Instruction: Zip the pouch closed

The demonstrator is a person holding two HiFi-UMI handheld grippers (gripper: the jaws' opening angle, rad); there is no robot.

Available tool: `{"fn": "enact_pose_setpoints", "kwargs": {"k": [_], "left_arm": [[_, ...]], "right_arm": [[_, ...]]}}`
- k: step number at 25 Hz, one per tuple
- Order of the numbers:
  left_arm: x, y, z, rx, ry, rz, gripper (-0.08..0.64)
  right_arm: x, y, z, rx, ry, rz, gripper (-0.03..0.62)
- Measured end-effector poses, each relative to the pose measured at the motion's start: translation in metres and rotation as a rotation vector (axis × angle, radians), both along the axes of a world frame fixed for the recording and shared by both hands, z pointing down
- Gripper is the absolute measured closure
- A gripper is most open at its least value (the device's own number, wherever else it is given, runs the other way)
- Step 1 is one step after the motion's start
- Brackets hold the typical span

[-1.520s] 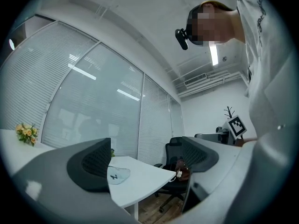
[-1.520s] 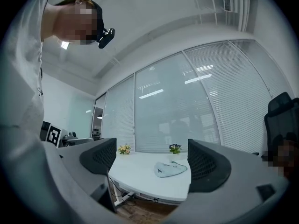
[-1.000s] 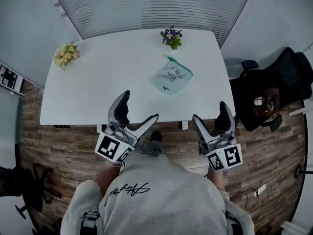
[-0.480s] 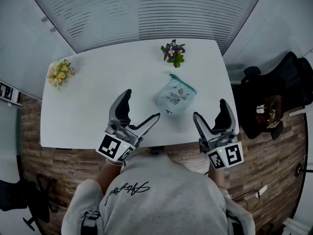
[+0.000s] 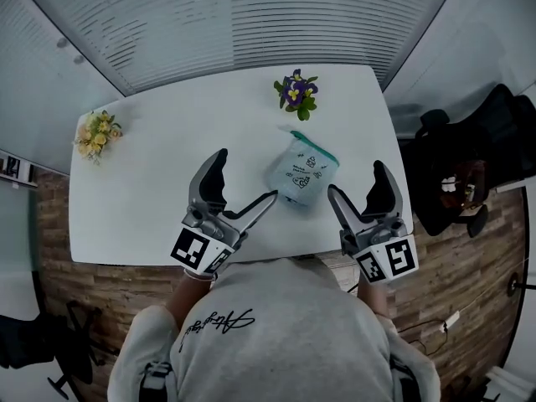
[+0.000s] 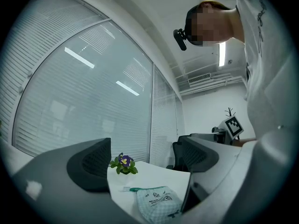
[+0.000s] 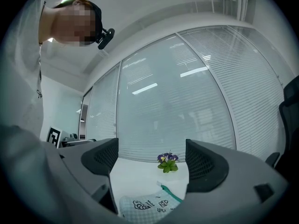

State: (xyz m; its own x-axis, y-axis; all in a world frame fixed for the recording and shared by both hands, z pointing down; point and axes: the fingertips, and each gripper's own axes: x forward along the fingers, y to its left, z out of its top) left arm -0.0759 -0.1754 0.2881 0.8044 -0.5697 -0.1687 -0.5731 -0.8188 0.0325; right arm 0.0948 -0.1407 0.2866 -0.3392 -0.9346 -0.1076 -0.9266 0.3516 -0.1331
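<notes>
A pale green checked pouch with a teal zip along its far edge lies on the white table, right of the middle. It shows low between the jaws in the left gripper view and in the right gripper view. My left gripper hovers over the table's near part, just left of the pouch, jaws wide with nothing between them. My right gripper is just right of the pouch near the table's right edge, also open and empty. Neither touches the pouch.
A small pot of purple flowers stands at the table's far edge behind the pouch. Yellow flowers sit at the far left corner. A black office chair stands right of the table. Window blinds run behind it.
Both grippers have moved forward from the table's near edge to flank the pouch. The pouch lies as before.
</notes>
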Motion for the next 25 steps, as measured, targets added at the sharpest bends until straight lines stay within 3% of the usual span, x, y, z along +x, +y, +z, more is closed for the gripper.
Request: {"fn": "enact_pose_setpoints", "kwargs": {"k": [12,25], "left_arm": [[-0.005,-0.013,-0.008,0.009,0.028,-0.145,0.104],[0.021,-0.009,0.003,-0.027,-0.02,-0.197,0.104]], "right_arm": [[-0.006,-0.033,-0.014,0.006,0.046,-0.16,0.167],[0.023,-0.04,0.007,-0.039,0.01,-0.205,0.178]]}}
